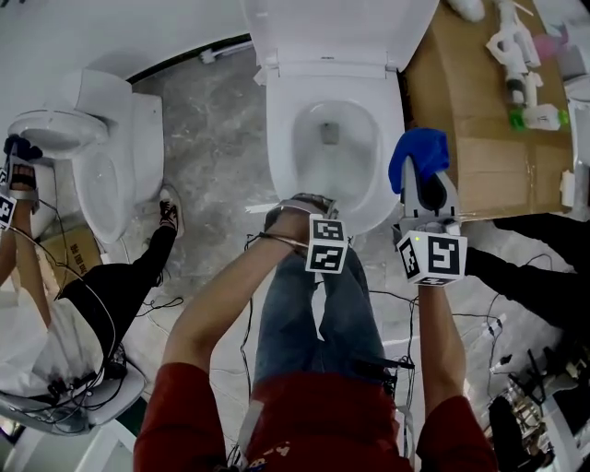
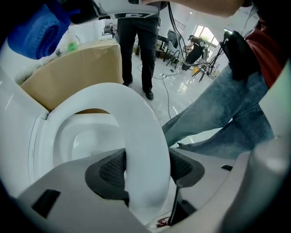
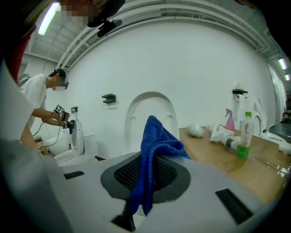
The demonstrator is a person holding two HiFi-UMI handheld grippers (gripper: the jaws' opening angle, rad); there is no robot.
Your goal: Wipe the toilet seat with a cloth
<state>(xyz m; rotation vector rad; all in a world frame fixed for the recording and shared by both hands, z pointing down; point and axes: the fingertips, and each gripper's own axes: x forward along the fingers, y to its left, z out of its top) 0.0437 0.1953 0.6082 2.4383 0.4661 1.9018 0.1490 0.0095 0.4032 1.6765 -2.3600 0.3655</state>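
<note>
The white toilet [image 1: 334,138] stands ahead of me with its lid [image 1: 332,28] raised and its seat [image 1: 369,198] down on the bowl. My left gripper [image 1: 300,210] is at the seat's front rim. In the left gripper view the seat [image 2: 141,136] passes between the jaws of the left gripper [image 2: 146,170], which stand wide and do not clamp it. My right gripper [image 1: 426,189] hovers to the right of the bowl, shut on a blue cloth [image 1: 419,157]. In the right gripper view the cloth [image 3: 152,150] hangs folded between the right gripper [image 3: 148,175] pads, with the lid [image 3: 150,118] behind it.
A second toilet [image 1: 101,157] stands at the left, where another person [image 1: 37,313] works on it with a gripper. Cardboard [image 1: 479,120] lies right of my toilet with spray bottles [image 1: 521,83] on it. Someone in black trousers [image 2: 141,45] stands nearby. Cables trail over the floor [image 1: 212,138].
</note>
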